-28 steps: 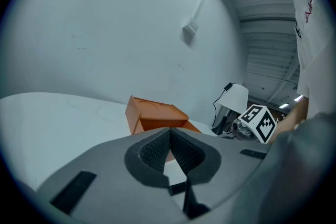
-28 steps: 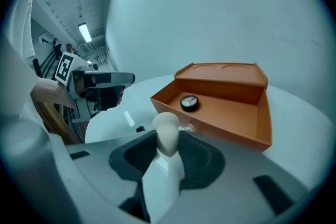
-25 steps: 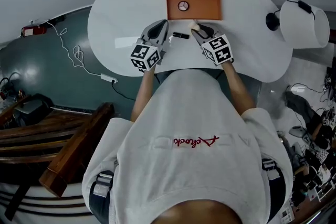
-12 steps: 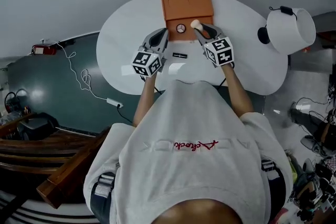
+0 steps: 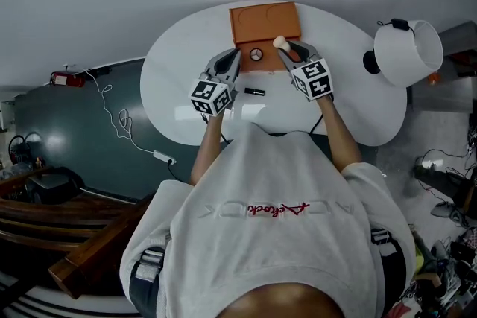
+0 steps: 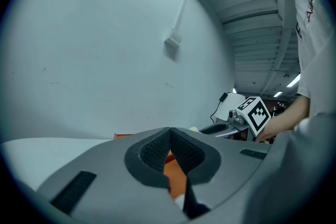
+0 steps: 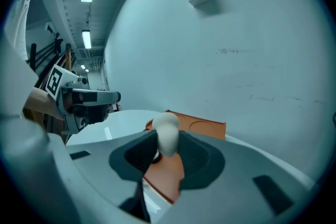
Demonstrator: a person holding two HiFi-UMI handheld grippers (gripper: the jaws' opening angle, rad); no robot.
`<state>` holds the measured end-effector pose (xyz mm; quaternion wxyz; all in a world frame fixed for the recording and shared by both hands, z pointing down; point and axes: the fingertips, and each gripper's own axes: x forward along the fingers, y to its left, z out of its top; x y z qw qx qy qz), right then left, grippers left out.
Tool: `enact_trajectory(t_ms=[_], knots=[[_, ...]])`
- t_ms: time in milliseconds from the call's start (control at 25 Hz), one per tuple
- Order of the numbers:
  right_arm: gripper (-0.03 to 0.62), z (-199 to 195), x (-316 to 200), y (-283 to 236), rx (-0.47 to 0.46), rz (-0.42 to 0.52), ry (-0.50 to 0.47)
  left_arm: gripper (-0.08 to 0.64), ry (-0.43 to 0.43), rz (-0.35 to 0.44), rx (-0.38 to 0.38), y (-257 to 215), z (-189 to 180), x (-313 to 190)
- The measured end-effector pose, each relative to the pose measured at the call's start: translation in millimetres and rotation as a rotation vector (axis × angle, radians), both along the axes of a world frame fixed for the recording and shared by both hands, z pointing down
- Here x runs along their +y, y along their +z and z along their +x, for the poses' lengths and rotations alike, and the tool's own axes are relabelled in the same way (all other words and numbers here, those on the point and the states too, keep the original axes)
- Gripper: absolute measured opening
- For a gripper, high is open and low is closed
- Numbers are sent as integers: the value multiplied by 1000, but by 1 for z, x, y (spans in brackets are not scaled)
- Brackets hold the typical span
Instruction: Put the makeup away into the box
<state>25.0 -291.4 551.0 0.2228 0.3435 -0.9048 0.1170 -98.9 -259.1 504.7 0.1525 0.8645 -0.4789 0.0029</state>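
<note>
An orange box (image 5: 264, 20) stands at the far side of the white table (image 5: 179, 74), a round clasp (image 5: 256, 54) on its front. My right gripper (image 5: 284, 46) is shut on a cream makeup sponge (image 5: 279, 42) and holds it above the box's front right part. In the right gripper view the sponge (image 7: 167, 131) sticks up between the pads, with the box (image 7: 202, 127) beyond. My left gripper (image 5: 231, 56) hovers left of the clasp, shut and holding nothing; its pads (image 6: 157, 149) meet at the tip. A small black makeup stick (image 5: 255, 91) lies on the table between the grippers.
A white lamp shade (image 5: 406, 48) on a black base (image 5: 370, 61) stands at the table's right end. A white cable with a power strip (image 5: 160, 156) trails over the dark floor at the left. Wooden furniture (image 5: 82, 249) sits at the lower left.
Both grippers rose and moved toward the box. The right one carried the sponge from in front of the box to above its front. The black stick stayed put.
</note>
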Motion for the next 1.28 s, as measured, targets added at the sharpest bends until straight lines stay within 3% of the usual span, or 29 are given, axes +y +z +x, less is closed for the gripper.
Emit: enact_trajectory(t_ms=[200, 440, 520, 1000, 1280], knots=[[139, -9, 6, 22, 195, 77, -176, 11, -27, -22, 7, 12, -3, 2], [138, -20, 19, 66, 684, 326, -578, 11, -62, -41, 21, 20, -14, 5], [138, -20, 21, 78, 783, 375, -671, 10, -72, -49, 24, 23, -17, 5], [168, -29, 19, 102, 656, 136, -635, 11, -101, -73, 30, 34, -31, 1], [173, -28, 16, 96, 643, 147, -612, 10, -88, -79, 31, 37, -28, -1]])
